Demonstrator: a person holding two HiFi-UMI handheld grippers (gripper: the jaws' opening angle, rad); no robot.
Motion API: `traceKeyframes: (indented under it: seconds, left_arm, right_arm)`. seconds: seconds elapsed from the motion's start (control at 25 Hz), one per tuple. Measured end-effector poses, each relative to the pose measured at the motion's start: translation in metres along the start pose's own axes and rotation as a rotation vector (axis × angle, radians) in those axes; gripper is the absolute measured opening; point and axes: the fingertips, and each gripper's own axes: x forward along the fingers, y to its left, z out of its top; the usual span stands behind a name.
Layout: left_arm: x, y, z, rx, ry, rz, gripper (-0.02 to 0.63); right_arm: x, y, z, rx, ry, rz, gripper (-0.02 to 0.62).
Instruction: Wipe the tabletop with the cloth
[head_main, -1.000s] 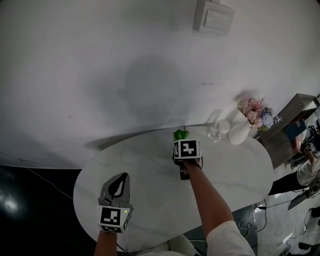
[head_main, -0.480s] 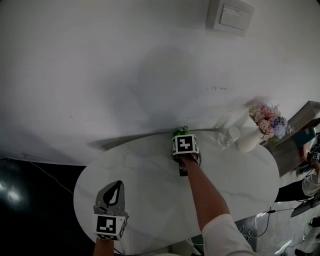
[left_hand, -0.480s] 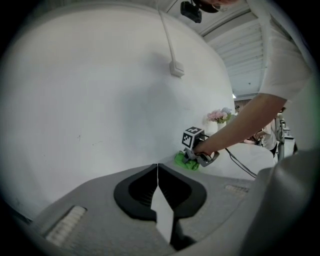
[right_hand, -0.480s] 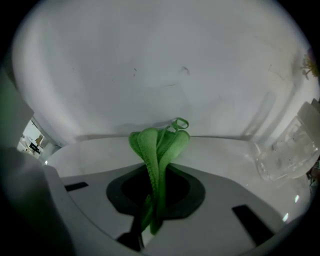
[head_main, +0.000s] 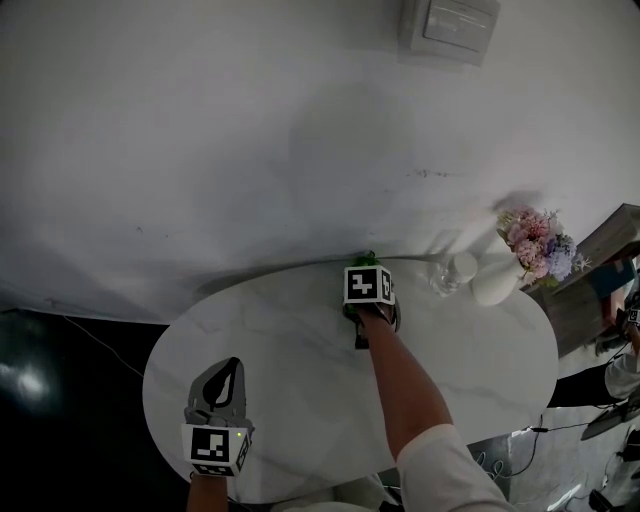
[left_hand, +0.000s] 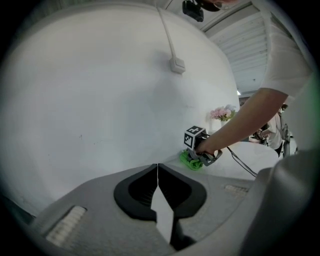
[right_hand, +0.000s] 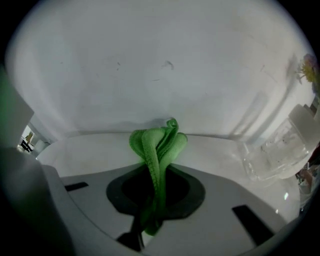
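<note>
The green cloth (right_hand: 159, 142) is bunched and pinched between the jaws of my right gripper (right_hand: 156, 175), which is shut on it. In the head view this right gripper (head_main: 365, 272) rests at the far middle of the white oval tabletop (head_main: 300, 350). Only a bit of the cloth (head_main: 364, 261) shows past its marker cube. My left gripper (head_main: 231, 364) hovers over the near left part of the table, jaws shut and empty. In the left gripper view, that left gripper (left_hand: 158, 167) faces the cloth (left_hand: 190, 160) across the table.
A clear glass (head_main: 446, 274) and a white vase (head_main: 492, 282) with pink and lilac flowers (head_main: 540, 242) stand at the table's far right. The glass (right_hand: 278, 155) is right of the cloth. A white wall runs just behind the table. Cables lie on the floor at right.
The right gripper with the cloth has edged slightly toward the table's far edge. The left gripper stays near the front left, still shut.
</note>
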Motion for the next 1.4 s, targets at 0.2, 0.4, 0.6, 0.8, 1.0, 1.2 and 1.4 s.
traceKeyframes:
  seconds: [0.2, 0.4, 0.6, 0.8, 1.0, 1.2, 1.4]
  left_arm:
    - [-0.001, -0.007, 0.002, -0.001, -0.001, 0.008, 0.02]
    - [-0.001, -0.017, 0.005, 0.003, -0.003, 0.005, 0.02]
    - [-0.001, -0.029, 0.014, 0.013, -0.013, -0.01, 0.02]
    - [-0.001, -0.04, 0.019, 0.024, -0.021, -0.026, 0.02]
    - [0.002, -0.056, 0.025, 0.032, -0.028, -0.053, 0.02]
    - [0.005, -0.073, 0.033, 0.047, -0.044, -0.087, 0.02]
    - [0.009, -0.084, 0.043, 0.059, -0.059, -0.108, 0.02]
  right_arm:
    - [-0.004, -0.021, -0.007, 0.069, -0.005, -0.018, 0.043]
    - [-0.009, -0.04, -0.019, 0.163, 0.001, -0.027, 0.043]
    - [-0.017, -0.058, -0.034, 0.23, 0.011, -0.043, 0.043]
    - [-0.025, -0.072, -0.049, 0.28, 0.01, -0.05, 0.043]
    - [-0.032, -0.086, -0.064, 0.353, 0.011, -0.047, 0.043]
    - [-0.04, -0.098, -0.081, 0.423, 0.012, -0.046, 0.043]
    - [-0.048, -0.109, -0.096, 0.457, 0.015, -0.057, 0.043]
